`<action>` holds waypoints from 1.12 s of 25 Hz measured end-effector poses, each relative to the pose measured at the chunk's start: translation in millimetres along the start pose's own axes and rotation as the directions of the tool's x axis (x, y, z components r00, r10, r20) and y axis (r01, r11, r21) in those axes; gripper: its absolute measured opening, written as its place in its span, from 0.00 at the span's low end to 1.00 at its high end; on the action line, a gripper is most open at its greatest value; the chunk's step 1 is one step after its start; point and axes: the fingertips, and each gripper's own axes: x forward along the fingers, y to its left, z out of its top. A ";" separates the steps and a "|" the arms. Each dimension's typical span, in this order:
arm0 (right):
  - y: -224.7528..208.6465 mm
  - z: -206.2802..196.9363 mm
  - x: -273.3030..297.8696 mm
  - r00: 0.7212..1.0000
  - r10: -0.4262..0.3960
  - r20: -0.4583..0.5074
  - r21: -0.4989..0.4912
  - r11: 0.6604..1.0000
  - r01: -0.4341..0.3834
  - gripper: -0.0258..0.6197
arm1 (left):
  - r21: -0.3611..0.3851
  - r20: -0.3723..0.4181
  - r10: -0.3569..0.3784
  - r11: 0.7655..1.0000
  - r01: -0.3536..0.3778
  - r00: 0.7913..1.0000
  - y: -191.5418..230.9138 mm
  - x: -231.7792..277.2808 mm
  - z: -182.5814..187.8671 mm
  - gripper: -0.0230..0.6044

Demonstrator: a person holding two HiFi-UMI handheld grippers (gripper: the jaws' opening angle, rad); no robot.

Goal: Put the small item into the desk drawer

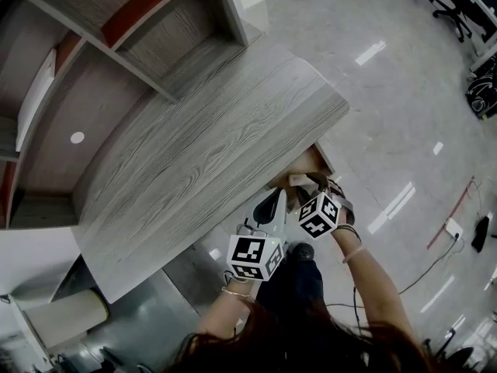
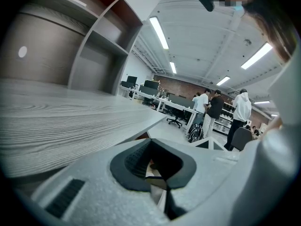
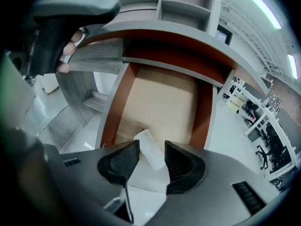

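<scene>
In the open drawer (image 3: 162,98) under the right end of the desk (image 1: 202,154), the white item (image 3: 147,144) lies at the near end. Just above it hangs the right gripper (image 3: 151,150), jaws apart, not pressing it. Left of it, the left gripper (image 2: 151,145) has its jaws together.

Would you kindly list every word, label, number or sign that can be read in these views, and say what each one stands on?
No text can be read in any view.
The left marker cube and the right marker cube bear only black-and-white square patterns, not letters or numbers.
The white item in the drawer shows no print.
</scene>
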 end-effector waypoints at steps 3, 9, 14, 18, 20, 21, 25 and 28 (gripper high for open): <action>-3.5 2.3 -7.5 1.000 -0.001 0.010 0.025 1.000 0.000 0.29 | 0.002 -0.004 0.006 1.000 -0.006 1.000 -1.1 -1.5 2.7 0.06; -13.3 8.5 -26.6 0.999 -0.012 0.030 0.061 0.998 0.010 0.27 | 0.009 -0.012 0.016 1.000 -0.016 1.000 -6.0 -3.4 10.8 0.06; -15.6 10.2 -39.9 0.999 -0.010 0.051 0.121 0.993 0.003 0.25 | 0.011 -0.018 0.026 1.000 -0.026 1.000 -11.0 -9.1 18.3 0.06; -16.0 9.0 -50.9 0.998 -0.014 0.056 0.150 0.989 0.005 0.24 | 0.026 -0.033 0.036 0.999 -0.035 0.999 -12.1 -14.1 21.0 0.06; -16.8 9.3 -57.4 0.998 -0.018 0.059 0.155 0.988 0.009 0.22 | 0.028 -0.034 0.042 0.999 -0.041 0.999 -12.4 -16.0 24.4 0.06; -17.2 10.1 -60.7 0.998 -0.020 0.061 0.159 0.987 0.010 0.22 | 0.029 -0.033 0.045 0.999 -0.044 0.998 -12.9 -16.6 26.6 0.06; -20.8 15.0 -74.3 0.996 -0.036 0.082 0.184 0.983 0.020 0.18 | 0.036 -0.034 0.045 0.998 -0.044 0.998 -18.4 -17.6 33.9 0.06; -24.3 17.9 -81.7 0.994 -0.051 0.093 0.207 0.978 0.031 0.15 | 0.038 -0.039 0.037 0.999 -0.035 0.999 -23.5 -16.6 37.6 0.06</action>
